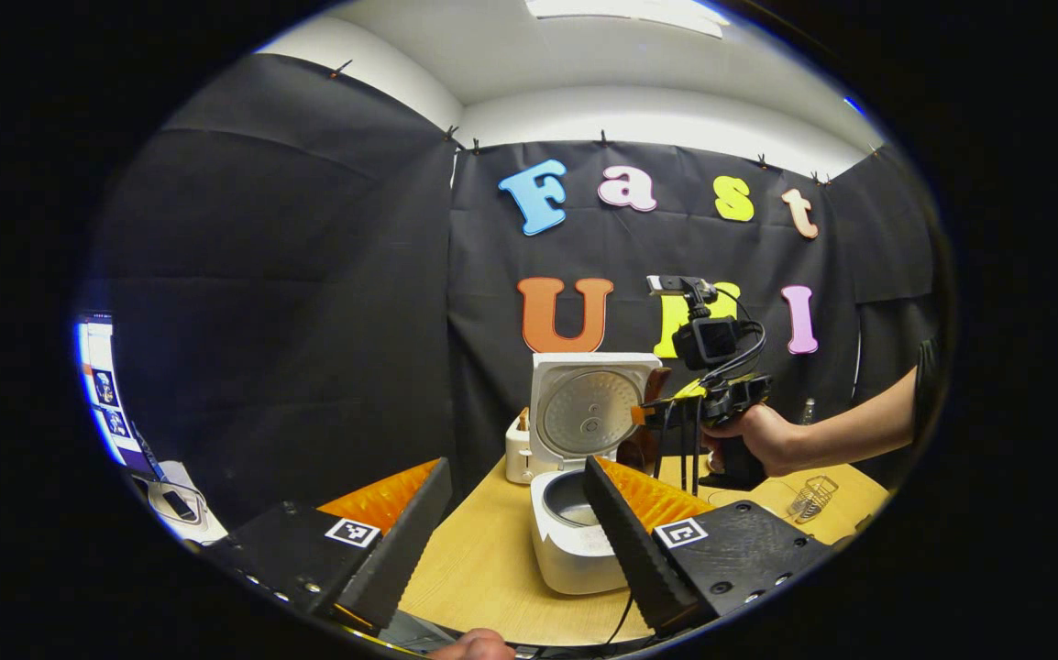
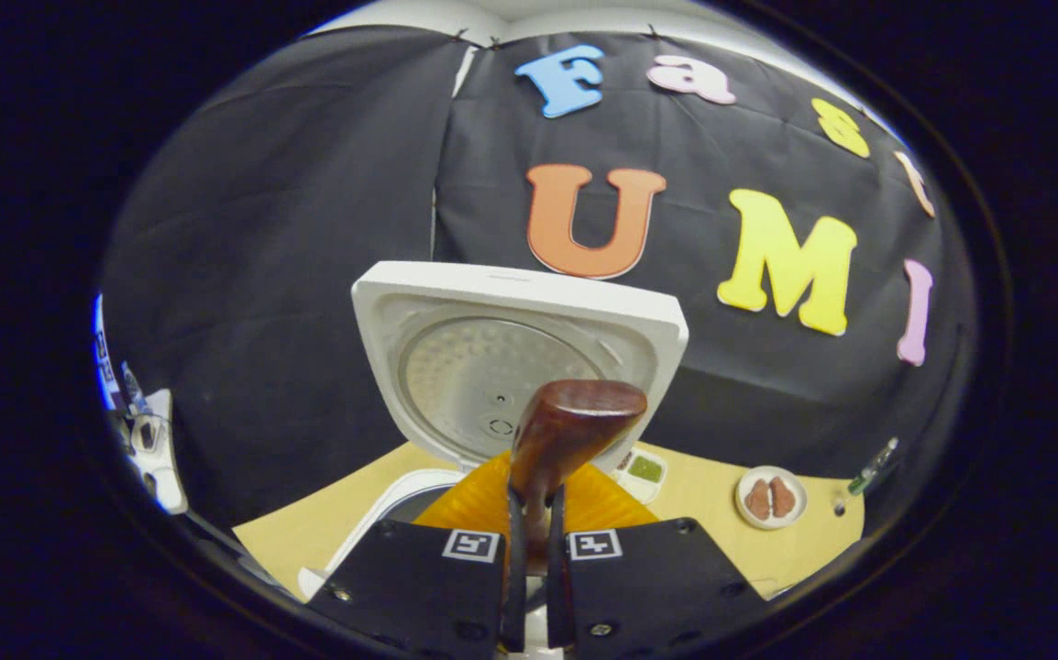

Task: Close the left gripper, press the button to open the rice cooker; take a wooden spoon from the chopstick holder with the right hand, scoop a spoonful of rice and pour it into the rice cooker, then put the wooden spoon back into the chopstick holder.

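Left gripper view: left gripper point(image 1: 515, 522) at bottom, fingers spread wide, framing white rice cooker point(image 1: 575, 541) with lid raised, centre frame on light wooden table point(image 1: 483, 568). Right gripper view: right gripper point(image 2: 529, 559) clamped on dark brown wooden spoon point(image 2: 566, 431), bottom centre, before the raised lid.

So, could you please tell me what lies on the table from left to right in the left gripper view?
Toaster → rice cooker with its lid up → right gripper, held by a hand → wire rack.
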### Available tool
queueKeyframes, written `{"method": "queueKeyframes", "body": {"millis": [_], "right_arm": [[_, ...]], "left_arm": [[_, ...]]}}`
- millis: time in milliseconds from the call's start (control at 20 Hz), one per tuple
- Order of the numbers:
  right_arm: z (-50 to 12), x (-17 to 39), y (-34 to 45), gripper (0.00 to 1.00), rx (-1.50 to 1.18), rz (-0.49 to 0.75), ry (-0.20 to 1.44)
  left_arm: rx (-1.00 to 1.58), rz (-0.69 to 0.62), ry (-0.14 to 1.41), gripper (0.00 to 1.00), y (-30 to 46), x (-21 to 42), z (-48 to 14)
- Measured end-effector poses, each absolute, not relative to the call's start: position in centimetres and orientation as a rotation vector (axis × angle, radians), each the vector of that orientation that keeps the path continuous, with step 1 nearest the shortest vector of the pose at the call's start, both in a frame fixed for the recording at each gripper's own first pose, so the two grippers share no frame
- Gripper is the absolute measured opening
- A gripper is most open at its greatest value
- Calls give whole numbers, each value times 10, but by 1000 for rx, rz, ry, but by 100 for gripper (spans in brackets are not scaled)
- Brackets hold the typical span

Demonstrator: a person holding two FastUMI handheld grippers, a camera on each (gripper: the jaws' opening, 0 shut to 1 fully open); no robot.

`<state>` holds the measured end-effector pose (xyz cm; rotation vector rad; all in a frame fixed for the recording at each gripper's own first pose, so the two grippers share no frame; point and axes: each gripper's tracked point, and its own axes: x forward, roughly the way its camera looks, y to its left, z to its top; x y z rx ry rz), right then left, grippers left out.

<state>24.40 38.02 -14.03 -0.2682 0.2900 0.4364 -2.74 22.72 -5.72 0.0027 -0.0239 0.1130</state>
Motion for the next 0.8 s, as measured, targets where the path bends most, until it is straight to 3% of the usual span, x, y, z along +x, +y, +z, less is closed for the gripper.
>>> {"method": "queueKeyframes", "body": {"millis": [400, 800], "right_arm": [[-106, 218, 400, 14, -414, 508, 151], [-90, 205, 387, 14, -18, 569, 271]], "left_arm": [[-5, 156, -1, 93, 231, -34, -48], [-35, 184, -2, 94, 235, -36, -29]]}}
